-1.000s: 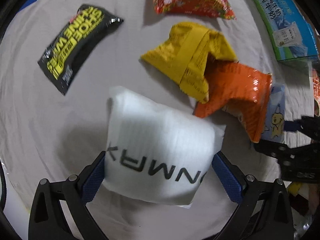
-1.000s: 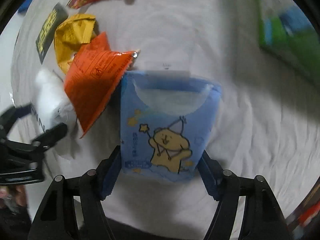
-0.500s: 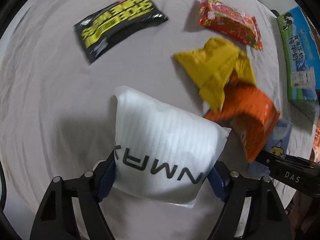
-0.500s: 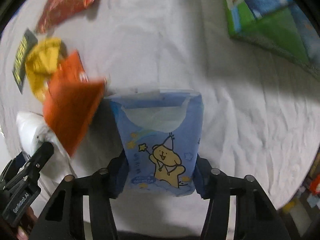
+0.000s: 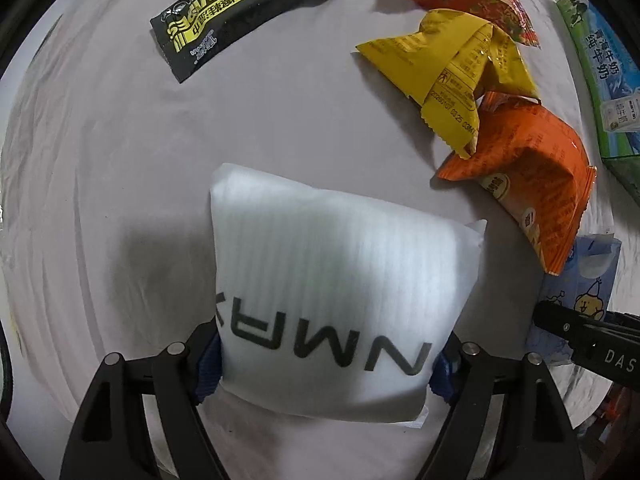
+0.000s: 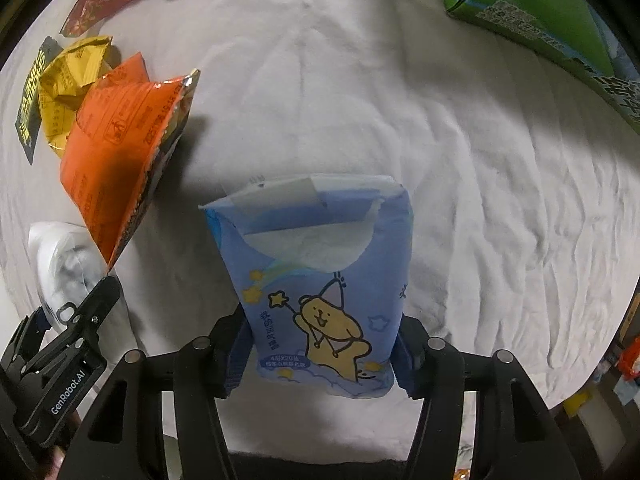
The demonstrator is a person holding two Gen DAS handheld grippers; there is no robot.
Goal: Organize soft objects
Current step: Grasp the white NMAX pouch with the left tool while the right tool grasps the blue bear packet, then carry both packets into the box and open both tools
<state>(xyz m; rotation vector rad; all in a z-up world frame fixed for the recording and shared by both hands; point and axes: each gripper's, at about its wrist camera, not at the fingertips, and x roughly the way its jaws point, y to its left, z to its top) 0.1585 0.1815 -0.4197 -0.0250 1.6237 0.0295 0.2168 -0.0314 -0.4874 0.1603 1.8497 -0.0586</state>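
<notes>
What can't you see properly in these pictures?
- White pouch: left wrist view; its lettering runs behind the left tool, so the full word is hidden.
- Green carton: right wrist view; cut off by the picture's edge.
- Tissue pack: right wrist view; small print too tiny to read.
- Black wipes packet: right wrist view; mostly behind the yellow packet.

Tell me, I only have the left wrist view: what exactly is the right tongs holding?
Observer: The right tongs grip a blue tissue pack with a cartoon bear; its top flap is peeled open.
Operator: What's off to the right of that pack?
Observer: Bare wrinkled white cloth, then a green carton at the far edge.
Operator: And my left tongs from there?
Observer: The left tongs hold the white pouch by its lower end; the pouch sits right below the orange packet.
</notes>
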